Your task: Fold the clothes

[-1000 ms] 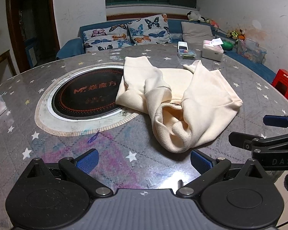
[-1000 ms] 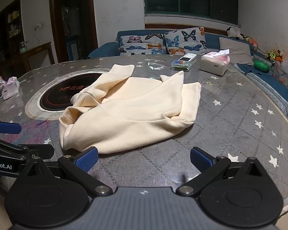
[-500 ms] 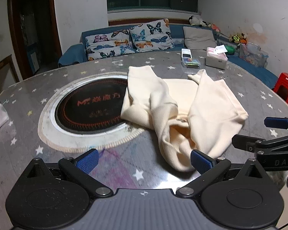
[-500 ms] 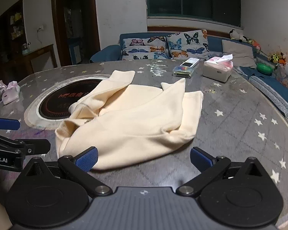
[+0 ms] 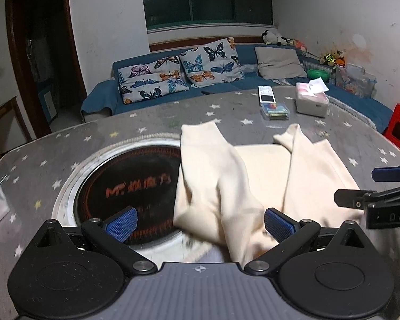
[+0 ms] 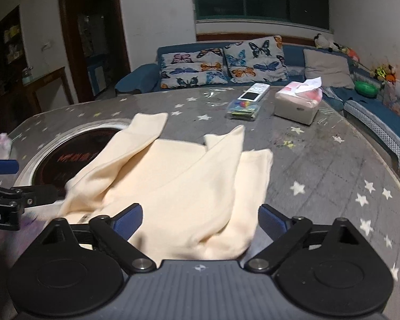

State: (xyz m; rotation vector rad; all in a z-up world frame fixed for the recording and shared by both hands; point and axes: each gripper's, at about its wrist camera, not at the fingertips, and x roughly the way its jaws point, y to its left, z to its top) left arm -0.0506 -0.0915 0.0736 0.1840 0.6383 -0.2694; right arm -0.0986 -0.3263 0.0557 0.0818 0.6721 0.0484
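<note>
- The cream garment [image 5: 226,184] lies crumpled mid-table [image 5: 146,122], its near hem between both my open, empty jaws.
- My left gripper [image 5: 198,222] should pinch the 6 o'clock hem; my right gripper [image 6: 200,220] likewise.
- Grab single layers, then spread flat.

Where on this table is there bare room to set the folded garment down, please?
The widest bare patch is the starred tabletop to the right of the cream garment, in front of the tissue box. It is crowded further back around the remote and card box, and on the left by the round cooktop.
</note>
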